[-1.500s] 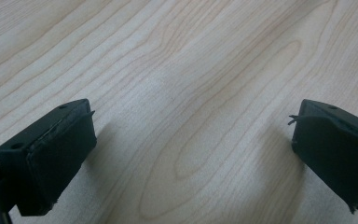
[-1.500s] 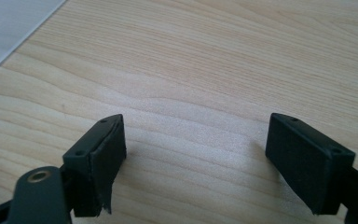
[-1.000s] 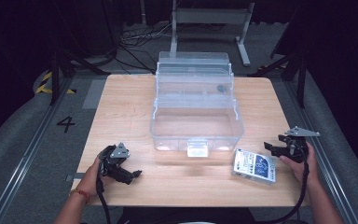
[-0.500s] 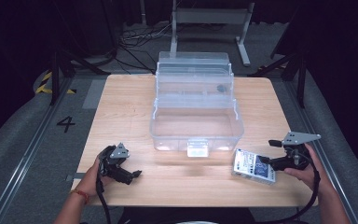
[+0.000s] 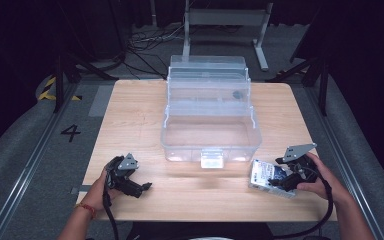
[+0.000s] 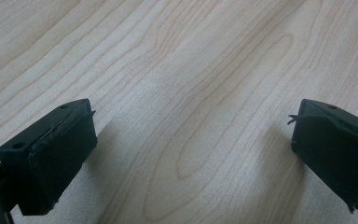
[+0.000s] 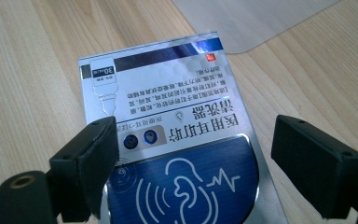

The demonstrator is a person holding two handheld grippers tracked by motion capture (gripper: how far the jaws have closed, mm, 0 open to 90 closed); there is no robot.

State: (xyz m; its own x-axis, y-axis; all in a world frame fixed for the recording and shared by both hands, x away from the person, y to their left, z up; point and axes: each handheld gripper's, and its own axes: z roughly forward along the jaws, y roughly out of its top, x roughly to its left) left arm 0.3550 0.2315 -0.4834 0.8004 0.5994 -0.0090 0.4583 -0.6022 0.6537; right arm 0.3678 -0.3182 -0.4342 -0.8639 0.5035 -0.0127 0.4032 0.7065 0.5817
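Here the wooden table (image 5: 130,120) carries everything, its pale grain running under both grippers. At its middle stands the clear plastic box (image 5: 210,135), the biggest thing on it, with its lid (image 5: 207,70) thrown back toward the far edge and a white latch (image 5: 212,160) on the near wall. A rounded corner of clear plastic (image 7: 256,18) also shows at the top of the right gripper view, resting on the wood.

Just right of the latch, near the front right part of the table, lies the small carton (image 5: 270,177), flat on the wood and turned at a slant. In the right gripper view the carton (image 7: 168,121) has a silver face with printed text and a blue panel bearing a white ear drawing; its near end reaches down between the two black jaws.

The right gripper (image 5: 284,175) sits over the right end of the carton, held in the person's right hand (image 5: 317,182). Its jaws have just been opening and stand wide, one to each side of the carton, and I cannot tell whether the left pad (image 7: 93,163) touches the carton's edge; the right one is clear of it.

The left gripper (image 5: 139,186) rests low at the front left of the table in the left hand (image 5: 102,187), well apart from the box. Its jaws stand wide apart over bare wood (image 6: 191,116), with nothing between them.
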